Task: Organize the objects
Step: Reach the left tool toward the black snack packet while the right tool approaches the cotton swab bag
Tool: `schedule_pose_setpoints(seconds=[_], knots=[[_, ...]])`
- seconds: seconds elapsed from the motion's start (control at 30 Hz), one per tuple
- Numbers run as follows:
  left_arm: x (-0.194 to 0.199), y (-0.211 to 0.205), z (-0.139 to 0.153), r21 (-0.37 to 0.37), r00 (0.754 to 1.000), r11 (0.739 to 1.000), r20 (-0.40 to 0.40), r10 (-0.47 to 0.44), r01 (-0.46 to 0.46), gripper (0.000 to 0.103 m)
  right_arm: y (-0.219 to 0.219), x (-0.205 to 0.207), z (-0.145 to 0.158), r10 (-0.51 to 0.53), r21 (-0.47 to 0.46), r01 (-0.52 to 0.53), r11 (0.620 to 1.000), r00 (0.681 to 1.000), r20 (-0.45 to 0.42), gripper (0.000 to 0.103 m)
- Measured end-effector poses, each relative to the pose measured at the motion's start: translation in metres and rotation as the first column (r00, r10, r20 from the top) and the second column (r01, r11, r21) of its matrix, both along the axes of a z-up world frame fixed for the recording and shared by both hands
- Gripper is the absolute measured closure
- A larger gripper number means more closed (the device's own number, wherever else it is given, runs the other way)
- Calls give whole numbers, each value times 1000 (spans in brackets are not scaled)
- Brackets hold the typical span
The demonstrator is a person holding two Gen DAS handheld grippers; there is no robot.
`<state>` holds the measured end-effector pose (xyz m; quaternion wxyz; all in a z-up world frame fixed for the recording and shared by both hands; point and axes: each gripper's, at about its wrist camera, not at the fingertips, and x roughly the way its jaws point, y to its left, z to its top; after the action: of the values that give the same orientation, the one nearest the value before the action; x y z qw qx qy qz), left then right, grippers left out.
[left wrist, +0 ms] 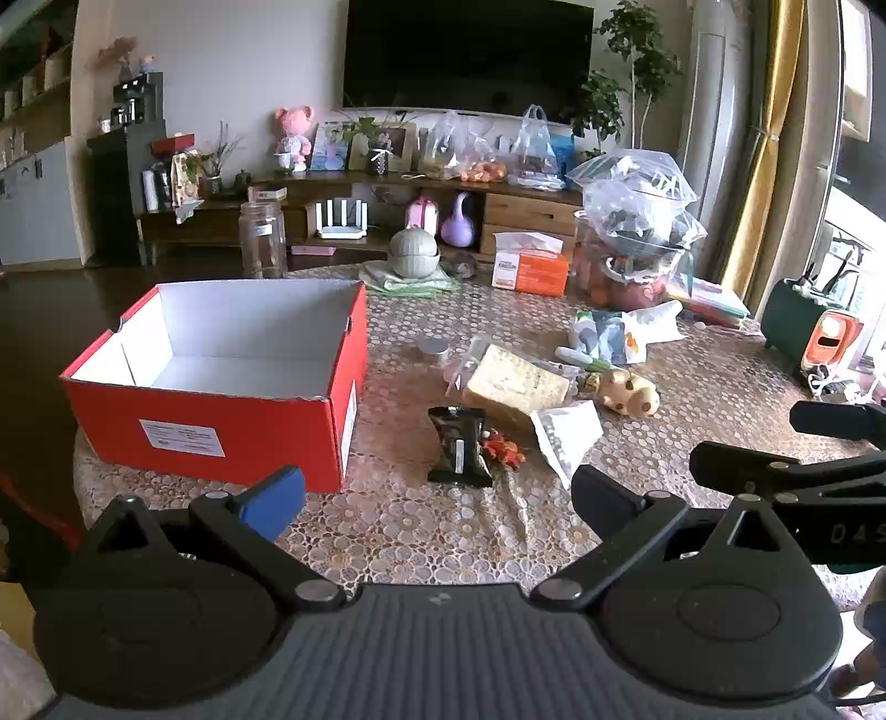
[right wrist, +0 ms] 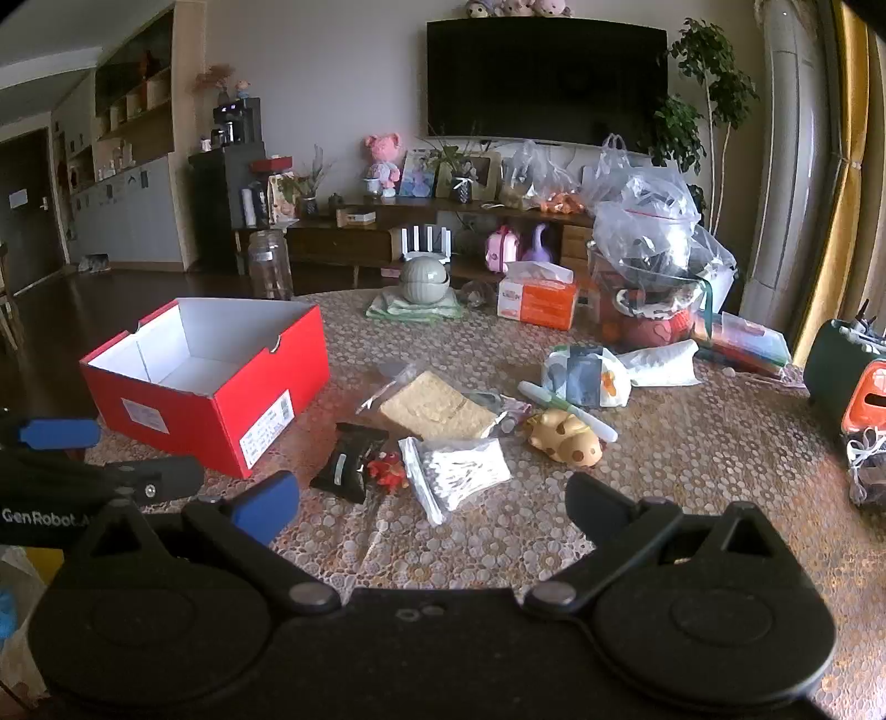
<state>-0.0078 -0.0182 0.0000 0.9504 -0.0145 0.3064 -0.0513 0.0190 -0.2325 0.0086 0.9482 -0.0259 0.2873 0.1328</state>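
Red box (left wrist: 221, 410) empty; both grippers' fingers wide apart, nothing btwn

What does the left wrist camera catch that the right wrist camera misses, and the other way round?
Only the left wrist view shows the small round silver-lidded jar behind the sponge.

Only the right wrist view shows the plush toys on top of the television and the dark door far left.

Both show the empty red box, the yellow sponge, the giraffe toy and both open grippers: left gripper, right gripper.
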Motion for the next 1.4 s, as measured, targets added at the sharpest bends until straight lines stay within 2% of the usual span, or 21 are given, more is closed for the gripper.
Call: schedule_pose_setpoints(seconds=[0.43,0.93,1.17,1.4], knots=[[-3,-2,0,5,1000,1000,2,-7,7,0,-1,-2,0,12,2,-12,1000,1000,10,0],[11,-6,-10,13,999,1000,-43,-17,18,0,-7,8,-5,5,11,-5,1000,1000,-5,1],[30,-10,-16,4,997,1000,-69,-22,23,0,-14,30,-7,2,-14,-2,1000,1000,-24,1],[63,-26,-36,70,996,996,-71,-49,54,0,-22,68,-12,17,-49,-19,999,999,-39,2]])
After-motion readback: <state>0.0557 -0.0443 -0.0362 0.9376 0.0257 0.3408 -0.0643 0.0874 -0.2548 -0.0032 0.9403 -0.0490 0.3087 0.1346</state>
